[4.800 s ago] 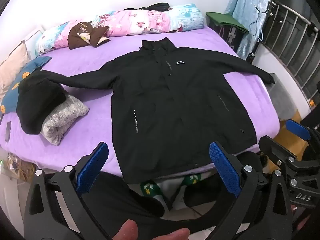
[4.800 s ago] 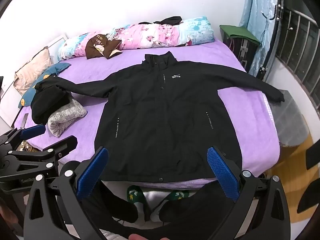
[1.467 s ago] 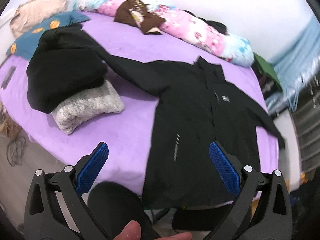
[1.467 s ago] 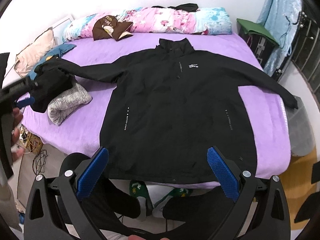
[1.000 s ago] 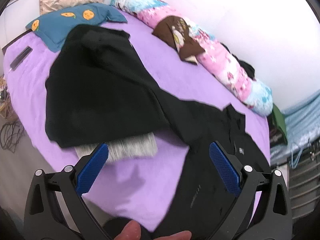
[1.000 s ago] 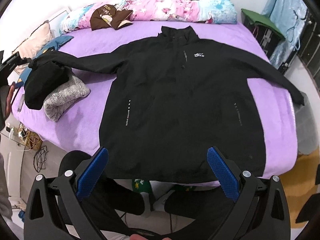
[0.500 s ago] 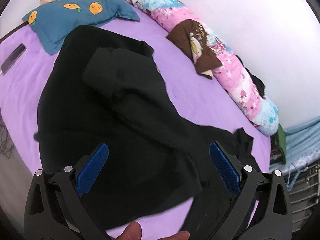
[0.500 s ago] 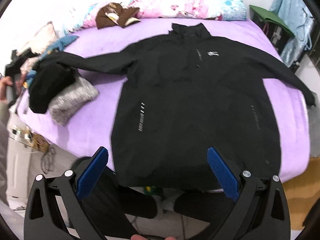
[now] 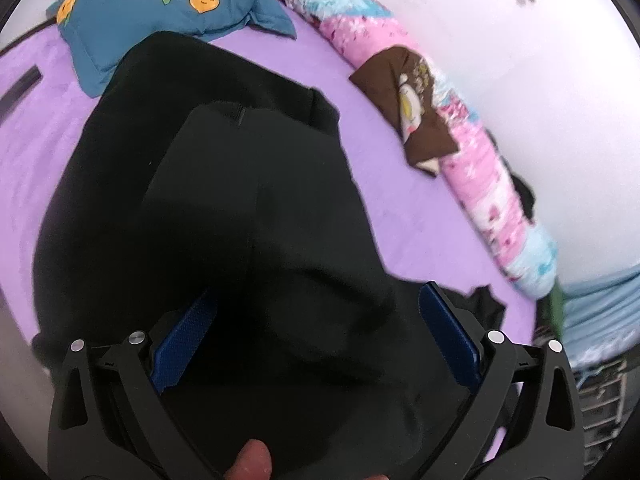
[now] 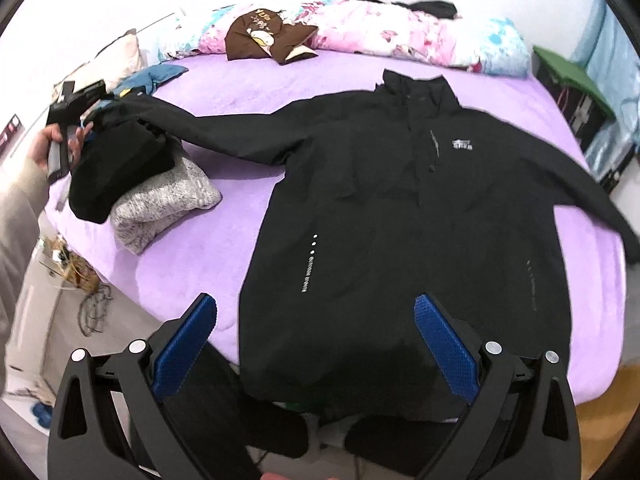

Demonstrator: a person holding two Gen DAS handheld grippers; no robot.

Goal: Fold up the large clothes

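Observation:
A large black jacket (image 10: 400, 240) lies spread face up on the purple bed (image 10: 248, 80), sleeves out to both sides. My right gripper (image 10: 314, 340) is open and empty above the jacket's lower hem. My left gripper (image 9: 316, 332) is open, close over the end of the jacket's left sleeve (image 9: 248, 184), which rests on a folded black garment (image 9: 100, 200). In the right wrist view the left gripper (image 10: 76, 100) shows at the far left, at the sleeve cuff (image 10: 132, 112).
A folded black garment (image 10: 116, 164) lies on a grey sweater (image 10: 168, 204) at the bed's left edge. A blue lemon-print pillow (image 9: 160, 12), a pink floral quilt roll (image 10: 400, 36) and a brown garment (image 10: 264, 36) line the head. Cables (image 10: 88, 292) lie on the floor.
My left gripper has swung left and come down close over the sleeve end on the folded clothes. My right gripper has shifted slightly over the hem. Both stay open.

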